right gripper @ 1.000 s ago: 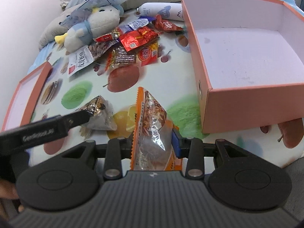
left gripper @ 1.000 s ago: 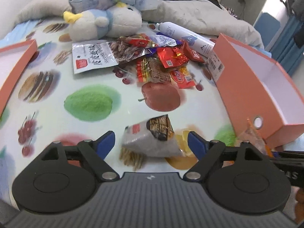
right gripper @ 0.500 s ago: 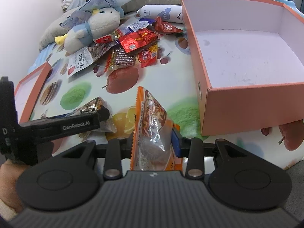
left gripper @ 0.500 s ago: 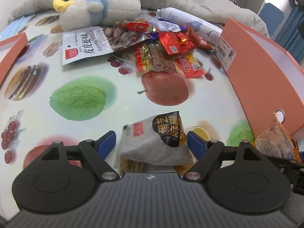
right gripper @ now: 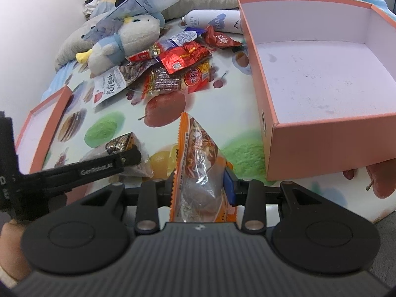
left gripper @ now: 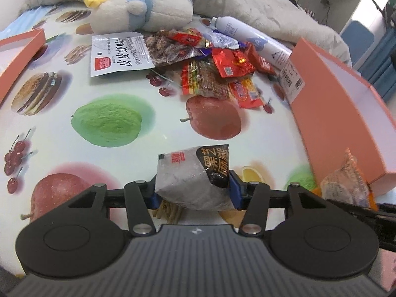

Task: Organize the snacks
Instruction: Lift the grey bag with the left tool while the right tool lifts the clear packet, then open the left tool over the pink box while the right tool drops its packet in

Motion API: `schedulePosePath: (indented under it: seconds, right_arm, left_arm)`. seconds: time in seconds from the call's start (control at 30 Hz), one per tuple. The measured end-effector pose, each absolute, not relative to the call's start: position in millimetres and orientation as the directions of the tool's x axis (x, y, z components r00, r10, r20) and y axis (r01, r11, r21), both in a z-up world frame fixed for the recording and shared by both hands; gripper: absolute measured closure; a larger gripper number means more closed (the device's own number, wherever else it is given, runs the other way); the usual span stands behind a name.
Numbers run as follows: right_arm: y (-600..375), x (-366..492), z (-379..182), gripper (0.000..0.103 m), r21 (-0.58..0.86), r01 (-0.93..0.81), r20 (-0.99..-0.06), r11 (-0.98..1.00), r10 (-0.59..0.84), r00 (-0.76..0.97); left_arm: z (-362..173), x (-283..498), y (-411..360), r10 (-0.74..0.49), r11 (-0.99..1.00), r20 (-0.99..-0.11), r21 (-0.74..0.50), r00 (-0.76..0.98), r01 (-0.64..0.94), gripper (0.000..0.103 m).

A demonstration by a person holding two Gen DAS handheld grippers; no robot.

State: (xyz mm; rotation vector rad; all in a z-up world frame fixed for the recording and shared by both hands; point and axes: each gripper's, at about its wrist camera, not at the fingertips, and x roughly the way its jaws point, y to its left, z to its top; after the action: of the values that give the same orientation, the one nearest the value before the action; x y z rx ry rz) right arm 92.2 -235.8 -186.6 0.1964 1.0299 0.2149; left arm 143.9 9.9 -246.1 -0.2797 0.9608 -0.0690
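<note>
My left gripper (left gripper: 194, 194) is shut on a grey snack packet with a black label (left gripper: 195, 173), low over the fruit-print cloth. That packet also shows in the right wrist view (right gripper: 118, 146), behind the left gripper's arm (right gripper: 99, 169). My right gripper (right gripper: 200, 185) is shut on an orange snack packet (right gripper: 198, 163), just left of the open orange box (right gripper: 321, 79). The orange packet also shows in the left wrist view (left gripper: 346, 185). A pile of snack packets (left gripper: 212, 69) lies at the far middle of the cloth, also seen in the right wrist view (right gripper: 173, 66).
A plush toy (left gripper: 138, 12) and a white bottle (left gripper: 250, 37) lie behind the pile. An orange box lid (left gripper: 17, 54) sits at the left edge. The orange box's wall (left gripper: 334, 113) stands at the right. Grey bedding lies at the back.
My left gripper has closed on the grey packet, which lay loose between its open fingers before. The right gripper still holds the orange packet in about the same place.
</note>
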Motion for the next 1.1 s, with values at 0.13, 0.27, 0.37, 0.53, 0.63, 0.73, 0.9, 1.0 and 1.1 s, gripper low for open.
schedulePosePath:
  seconds: [0.13,0.27,0.37,0.53,0.63,0.73,0.9,1.0,1.1]
  right_arm:
    - [-234.3,93.2,-173.9,0.064,0.276,-0.095,-0.811,0.957,0.285,0.51]
    - [-230.7,97.3,-152.6,0.064,0.277,-0.111,-0.78,0.955,0.291,0.554]
    - [-232.4,104.5,-136.7,0.064,0.283,-0.117,-0.756,0.952,0.296,0.583]
    - [-238.6,116.2,-106.2,0.064,0.276,-0.135,-0.721,0.952,0.298,0.626]
    - [-243.8,120.6,-86.6,0.064,0.272,-0.144,-0.694,0.952,0.297,0.655]
    - [-247.2,123.3,-67.2,0.064,0.255,-0.161,-0.664,0.953,0.294,0.687]
    - [-258.6,128.5,-43.9,0.064,0.248,-0.168,-0.623,0.954,0.29,0.727]
    - [-266.5,131.2,-32.8,0.064,0.204,-0.147,-0.607,0.968,0.243,0.757]
    - [-274.3,135.3,-22.9,0.064,0.198,-0.14,-0.589,0.97,0.232,0.775]
  left_arm:
    - [-225.0,139.2,13.1,-0.2,0.953,-0.786,-0.294,0.585,-0.069,0.046]
    - [-198.7,140.9,13.2,-0.189,0.959,-0.774,-0.278,0.605,-0.056,0.046]
    - [-180.0,147.6,17.4,-0.182,0.961,-0.767,-0.272,0.615,-0.055,0.046]
    - [-139.3,156.1,16.6,-0.197,0.962,-0.734,-0.273,0.65,-0.017,0.046]
    - [-114.5,160.3,10.4,-0.203,0.963,-0.716,-0.269,0.668,0.005,0.046]
    - [-90.9,164.1,3.3,-0.224,0.96,-0.692,-0.276,0.686,0.036,0.046]
    - [-55.3,170.9,-13.0,-0.261,0.956,-0.654,-0.278,0.71,0.095,0.046]
    - [-39.5,173.8,-24.1,-0.277,0.955,-0.637,-0.263,0.72,0.135,0.046]
    - [-26.5,177.4,-33.0,-0.288,0.954,-0.631,-0.254,0.721,0.158,0.046]
